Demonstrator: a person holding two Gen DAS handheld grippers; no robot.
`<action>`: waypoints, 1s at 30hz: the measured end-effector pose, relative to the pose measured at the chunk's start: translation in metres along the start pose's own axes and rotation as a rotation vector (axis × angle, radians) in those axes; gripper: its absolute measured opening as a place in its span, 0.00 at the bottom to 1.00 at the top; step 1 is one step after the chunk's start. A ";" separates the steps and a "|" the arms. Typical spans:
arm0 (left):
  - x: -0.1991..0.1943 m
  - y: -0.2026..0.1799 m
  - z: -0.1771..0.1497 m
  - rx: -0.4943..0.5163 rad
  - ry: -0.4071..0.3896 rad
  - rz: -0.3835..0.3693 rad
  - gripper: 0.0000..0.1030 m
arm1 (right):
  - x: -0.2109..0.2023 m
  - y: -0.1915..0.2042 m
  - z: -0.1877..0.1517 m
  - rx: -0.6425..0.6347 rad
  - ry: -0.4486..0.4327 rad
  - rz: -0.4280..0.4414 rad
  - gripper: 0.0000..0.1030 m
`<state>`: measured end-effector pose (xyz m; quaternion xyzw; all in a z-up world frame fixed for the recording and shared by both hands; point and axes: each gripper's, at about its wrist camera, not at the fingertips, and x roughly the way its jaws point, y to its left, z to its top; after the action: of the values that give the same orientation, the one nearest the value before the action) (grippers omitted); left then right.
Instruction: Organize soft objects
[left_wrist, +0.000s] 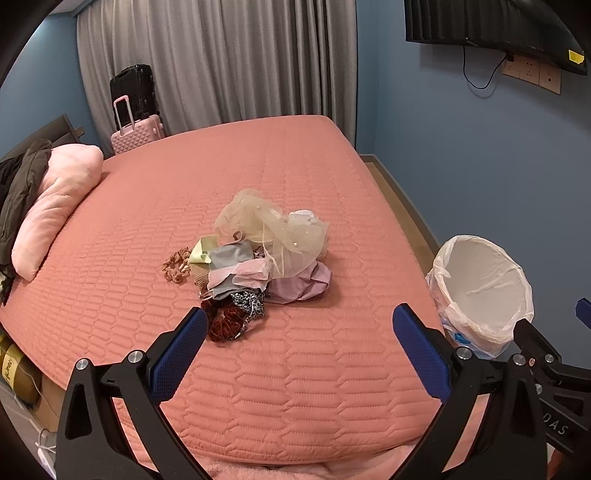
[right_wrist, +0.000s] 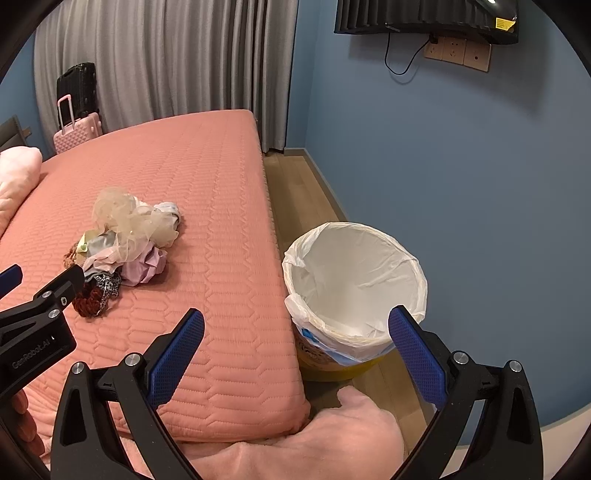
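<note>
A heap of soft items lies mid-bed: beige tulle, grey and pink cloths, a lilac cloth, a tan scrunchie, a rust velvet scrunchie and a leopard-print one. My left gripper hovers open just short of the heap, nothing between its blue pads. My right gripper is open too, held over the bed's right edge in front of the bin. The same heap appears to the left in the right wrist view, with the left gripper's fingers beside it.
The salmon quilted bed fills the left view. A pink pillow with dark clothing lies at the left. A yellow bin lined with a white bag stands on the wooden floor by the bed. Suitcases, curtains and a blue wall are behind.
</note>
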<state>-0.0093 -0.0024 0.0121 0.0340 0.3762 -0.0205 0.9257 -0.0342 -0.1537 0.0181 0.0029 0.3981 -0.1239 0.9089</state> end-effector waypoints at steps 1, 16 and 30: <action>-0.001 0.000 0.000 -0.003 0.002 0.000 0.93 | 0.000 0.000 0.000 0.000 -0.001 0.000 0.94; -0.005 0.003 -0.001 -0.031 0.013 -0.009 0.93 | -0.002 0.000 0.002 -0.003 -0.008 -0.002 0.94; -0.007 0.003 -0.004 -0.031 0.011 -0.011 0.93 | -0.008 0.003 0.004 -0.009 -0.017 -0.003 0.94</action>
<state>-0.0166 0.0005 0.0146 0.0176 0.3818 -0.0195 0.9239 -0.0362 -0.1497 0.0261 -0.0031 0.3911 -0.1235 0.9120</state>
